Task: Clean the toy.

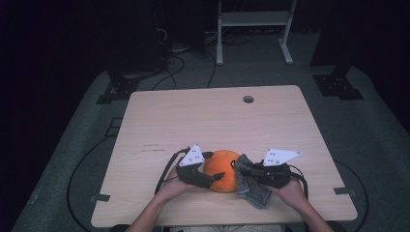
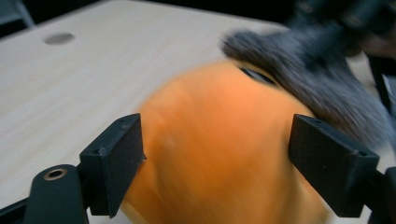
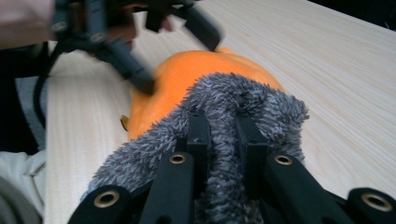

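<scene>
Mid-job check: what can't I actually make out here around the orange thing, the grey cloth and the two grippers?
- Orange object: what it is stays unclear; motion blur in the left gripper view, the grey fuzzy cloth covering its near side in the right gripper view.
- Left gripper: pads flank the orange object; blur hides whether they touch.
- Right gripper: clamped on the cloth; fibres bury the fingertips.
- Cloth's full shape: bunched, small in the high view.

I am working with two grippers, one in each hand: my left gripper (image 1: 214, 178) and my right gripper (image 1: 240, 170). I am counting one orange pumpkin (image 1: 223, 169) and one grey fuzzy cloth (image 1: 252, 186). They are sitting on one wooden table (image 1: 193, 116), which is showing one round hole (image 1: 248, 99).
</scene>
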Motion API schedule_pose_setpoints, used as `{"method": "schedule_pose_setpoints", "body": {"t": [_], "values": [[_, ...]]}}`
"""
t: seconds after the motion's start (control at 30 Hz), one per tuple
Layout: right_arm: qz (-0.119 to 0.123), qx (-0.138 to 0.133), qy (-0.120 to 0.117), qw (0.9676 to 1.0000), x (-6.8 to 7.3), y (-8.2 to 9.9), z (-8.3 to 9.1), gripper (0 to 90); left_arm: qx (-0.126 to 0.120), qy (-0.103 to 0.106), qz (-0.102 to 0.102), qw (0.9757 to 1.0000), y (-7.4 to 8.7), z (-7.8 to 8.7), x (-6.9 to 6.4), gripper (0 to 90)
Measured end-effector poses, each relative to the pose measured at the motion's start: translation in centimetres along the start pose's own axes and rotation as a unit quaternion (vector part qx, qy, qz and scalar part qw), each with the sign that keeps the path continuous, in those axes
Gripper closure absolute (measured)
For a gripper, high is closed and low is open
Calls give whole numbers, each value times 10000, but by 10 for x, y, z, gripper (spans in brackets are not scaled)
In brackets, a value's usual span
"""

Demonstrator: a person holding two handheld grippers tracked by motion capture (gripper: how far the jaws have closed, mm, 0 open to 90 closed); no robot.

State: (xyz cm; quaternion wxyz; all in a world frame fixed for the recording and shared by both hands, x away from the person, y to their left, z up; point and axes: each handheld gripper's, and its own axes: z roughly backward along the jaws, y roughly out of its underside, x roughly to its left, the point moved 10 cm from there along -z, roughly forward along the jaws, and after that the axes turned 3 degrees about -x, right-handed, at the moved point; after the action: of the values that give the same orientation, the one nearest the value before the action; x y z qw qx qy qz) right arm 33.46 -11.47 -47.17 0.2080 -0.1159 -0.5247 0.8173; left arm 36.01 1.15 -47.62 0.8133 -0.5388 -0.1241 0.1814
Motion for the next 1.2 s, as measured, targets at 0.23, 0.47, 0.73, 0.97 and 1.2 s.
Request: {"method": "schedule_pose_setpoints", "body": {"t": [0.23,0.47,0.73,0.97,1.2], "values": [[-266,20,256,9993,-14,12,4,791,211,119,200,9995,11,-7,-1,284],[-560,-307,208,9977,-18,2,13,791,308,113,-10,9995,15,-2,-6,302],[-542,-257,201,9980,-12,-1,1,790,338,203,8,9992,20,2,-6,306],[-773,-576,19,9953,-13,-9,11,789,327,216,-119,9992,20,2,-9,305],[-435,-403,-168,9981,4,-8,-1,789,171,185,68,9997,5,1,-2,89]]}}
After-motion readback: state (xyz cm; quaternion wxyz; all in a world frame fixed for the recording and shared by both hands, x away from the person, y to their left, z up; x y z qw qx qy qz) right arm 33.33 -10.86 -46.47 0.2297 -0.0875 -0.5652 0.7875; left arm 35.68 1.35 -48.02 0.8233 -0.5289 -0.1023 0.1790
